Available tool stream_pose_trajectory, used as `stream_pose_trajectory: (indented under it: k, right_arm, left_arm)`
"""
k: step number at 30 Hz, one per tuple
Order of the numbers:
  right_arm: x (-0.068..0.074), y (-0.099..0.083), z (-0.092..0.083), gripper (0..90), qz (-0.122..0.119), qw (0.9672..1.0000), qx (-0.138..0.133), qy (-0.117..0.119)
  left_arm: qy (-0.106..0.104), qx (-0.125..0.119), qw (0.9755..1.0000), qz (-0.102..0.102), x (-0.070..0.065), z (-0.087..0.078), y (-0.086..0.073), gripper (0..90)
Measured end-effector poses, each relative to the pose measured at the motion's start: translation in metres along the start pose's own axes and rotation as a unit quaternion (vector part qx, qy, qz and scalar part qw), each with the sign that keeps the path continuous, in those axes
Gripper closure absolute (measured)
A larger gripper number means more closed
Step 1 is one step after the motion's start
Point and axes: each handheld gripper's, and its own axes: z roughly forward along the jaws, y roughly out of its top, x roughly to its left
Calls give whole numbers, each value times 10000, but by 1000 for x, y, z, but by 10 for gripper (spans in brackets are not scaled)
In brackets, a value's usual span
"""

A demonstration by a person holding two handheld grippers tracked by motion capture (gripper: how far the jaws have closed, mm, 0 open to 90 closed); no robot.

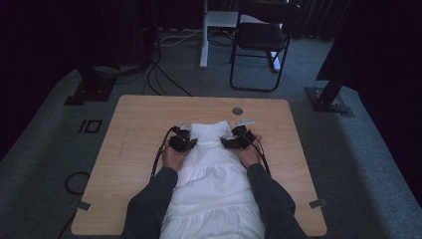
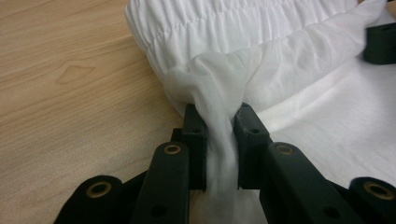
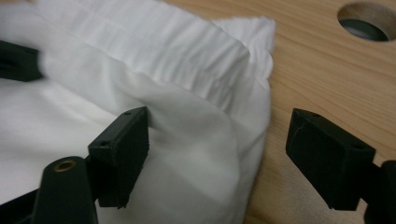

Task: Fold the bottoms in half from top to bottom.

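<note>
A white garment with a gathered band lies along the middle of the wooden table, its far end between both hands. My left gripper is at the garment's left edge; in the left gripper view my left gripper is shut on a bunched fold of the white cloth. My right gripper is at the garment's right edge. In the right gripper view my right gripper stands open, its jaws either side of the garment's edge, one jaw resting on the cloth.
A round cable hole sits in the table beyond the garment and appears as the cable hole near the right gripper. A black chair and stand bases are on the carpet past the far edge.
</note>
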Motion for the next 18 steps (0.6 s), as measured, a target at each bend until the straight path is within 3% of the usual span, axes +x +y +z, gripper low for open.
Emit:
stream_pose_trajectory:
  k: [3,9,15,17,18]
  right_arm:
    - [-2,-2,5,181,89,9999,74,47]
    - [-1,-4,9,169,-48,9999,93,4]
    - [6,2,6,699,-99,9997,149,160]
    - [7,5,7,811,-55,9996,199,213]
    - [7,5,7,811,-55,9996,199,213]
  left_arm:
    - [-24,-14,10000,12,1,0,0,778]
    - [-10,-16,10000,1,0,0,-1,777]
    - [-30,72,10000,-2,-3,0,1,809]
    - [-96,148,9998,-23,-2,0,3,839]
    - [-96,148,9998,-23,-2,0,3,850]
